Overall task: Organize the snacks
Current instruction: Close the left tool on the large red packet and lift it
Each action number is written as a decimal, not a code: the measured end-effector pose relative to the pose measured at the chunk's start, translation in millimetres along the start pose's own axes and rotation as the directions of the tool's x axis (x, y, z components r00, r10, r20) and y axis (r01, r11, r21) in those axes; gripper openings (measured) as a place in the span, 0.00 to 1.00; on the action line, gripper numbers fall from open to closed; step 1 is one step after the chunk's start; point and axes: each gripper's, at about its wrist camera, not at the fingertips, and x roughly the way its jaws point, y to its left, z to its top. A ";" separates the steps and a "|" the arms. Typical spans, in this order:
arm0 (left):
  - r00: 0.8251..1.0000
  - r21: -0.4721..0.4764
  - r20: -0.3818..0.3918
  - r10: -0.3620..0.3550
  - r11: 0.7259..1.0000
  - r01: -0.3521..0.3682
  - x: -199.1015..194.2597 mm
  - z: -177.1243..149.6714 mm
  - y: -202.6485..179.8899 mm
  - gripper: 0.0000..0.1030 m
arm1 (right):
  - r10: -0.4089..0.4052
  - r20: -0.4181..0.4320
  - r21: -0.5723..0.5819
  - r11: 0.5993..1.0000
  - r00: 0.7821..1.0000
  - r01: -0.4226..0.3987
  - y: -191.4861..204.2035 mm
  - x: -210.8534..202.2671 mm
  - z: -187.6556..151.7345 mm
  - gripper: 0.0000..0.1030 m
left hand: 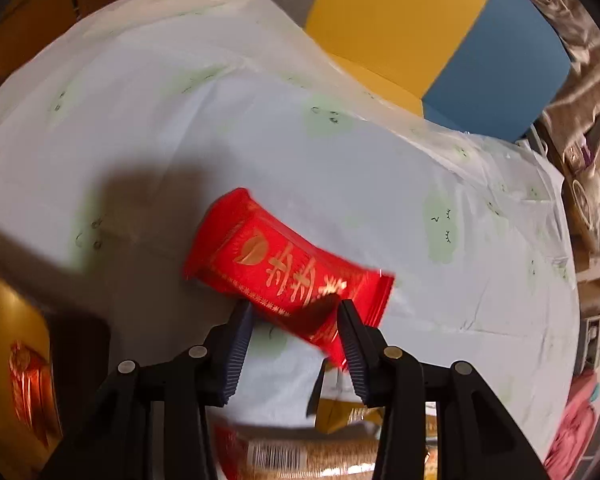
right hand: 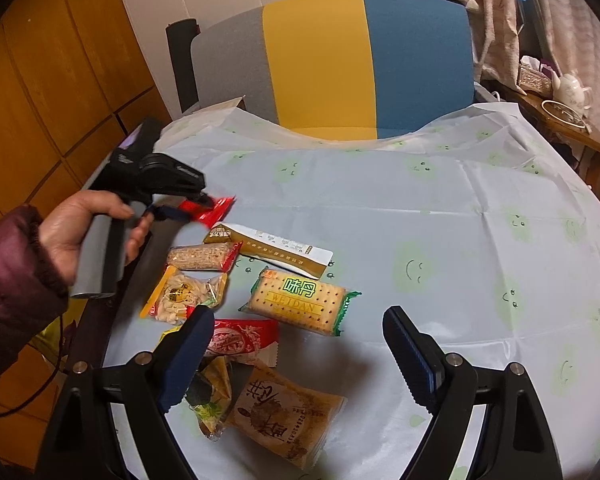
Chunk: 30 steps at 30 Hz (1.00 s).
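One red snack packet (left hand: pixel 284 268) is off the table, pinched at its lower edge by the left gripper (left hand: pixel 296 320) — the right wrist view shows the same packet (right hand: pixel 214 210) sticking out of the jaws above the near-left corner of the pale blue tablecloth (right hand: pixel 380 208). The right gripper (right hand: pixel 300 344) hovers with its fingers spread wide and nothing between them. Below it lies the unsorted cluster: a Weidan cracker pack (right hand: pixel 300 300), a sesame bar (right hand: pixel 202 258), a clear bag of pale pieces (right hand: pixel 184 294), a white and gold sachet (right hand: pixel 276 250), a red and white wrapper (right hand: pixel 240 338) and a brown pastry bag (right hand: pixel 284 408), several overlapping.

My reading is that the step in hand is carrying the red packet away from the heap to a spot of its own. Next comes a set-down — likely on the bare cloth ahead — and the thin foil edge could slip or twist in so shallow a grip.
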 end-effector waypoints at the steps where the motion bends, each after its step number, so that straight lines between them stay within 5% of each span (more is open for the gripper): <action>1: 1.000 -0.034 -0.011 -0.013 0.999 0.012 0.9 0.5 4.9 0.43 | -0.001 -0.002 -0.001 1.000 1.000 0.001 0.4 0.3 -0.3 0.84; 4: 0.997 -0.194 -0.011 -0.071 0.979 0.067 -1.0 7.4 22.3 0.44 | -0.005 -0.007 -0.003 1.000 1.000 0.005 1.2 0.7 -1.4 0.84; 6: 0.997 -0.188 0.020 -0.077 0.979 0.079 -8.9 8.2 23.8 0.44 | -0.005 -0.008 -0.002 1.000 1.000 0.005 0.9 1.0 -1.5 0.84; 8: 0.999 -0.036 0.021 -0.030 0.999 0.030 -15.4 13.0 9.6 0.44 | -0.006 -0.013 -0.001 1.000 1.000 0.006 0.6 1.8 -1.4 0.84; 10: 0.998 0.130 0.037 0.050 0.990 -0.055 -22.3 14.9 -5.5 0.44 | -0.007 -0.015 -0.002 1.000 1.000 0.007 0.6 2.1 -1.4 0.84; 13: 0.987 0.507 0.073 0.140 0.847 -0.158 -28.7 10.9 -38.9 0.58 | -0.007 -0.013 -0.002 1.000 1.000 0.007 0.2 1.7 -1.3 0.84; 15: 0.979 0.701 0.076 0.190 0.687 -0.188 -27.5 1.0 -49.8 0.60 | -0.007 -0.015 -0.001 1.000 1.000 0.007 -0.3 2.1 -1.4 0.84; 19: 0.979 0.831 0.091 0.181 0.528 -0.175 -31.1 -9.6 -39.8 0.62 | -0.021 -0.025 -0.001 1.000 0.999 0.021 -1.7 4.0 -1.8 0.84; 20: 0.975 0.871 0.114 0.190 0.454 -0.190 -28.0 -13.9 -37.9 0.67 | -0.022 -0.026 -0.001 1.000 0.999 0.022 -1.8 4.7 -2.0 0.84; 22: 0.973 0.916 0.103 0.207 0.362 -0.174 -22.1 -23.7 -40.0 0.68 | -0.026 -0.029 0.000 1.000 0.999 0.026 -2.5 5.2 -2.1 0.85; 26: 0.974 0.954 0.124 0.188 0.248 -0.169 -10.5 -26.1 -44.6 0.68 | -0.045 -0.047 0.011 0.999 0.998 0.045 -7.0 10.1 -2.5 0.85; 29: 0.978 0.967 0.106 0.179 0.209 -0.143 -1.7 -20.0 -50.1 0.68 | -0.055 -0.058 0.019 0.998 0.997 0.056 -9.2 13.1 -2.3 0.85; 30: 0.976 0.976 0.109 0.189 0.164 -0.141 3.1 -20.7 -52.1 0.68 | -0.058 -0.064 0.021 0.998 0.996 0.060 -10.1 14.5 -2.4 0.85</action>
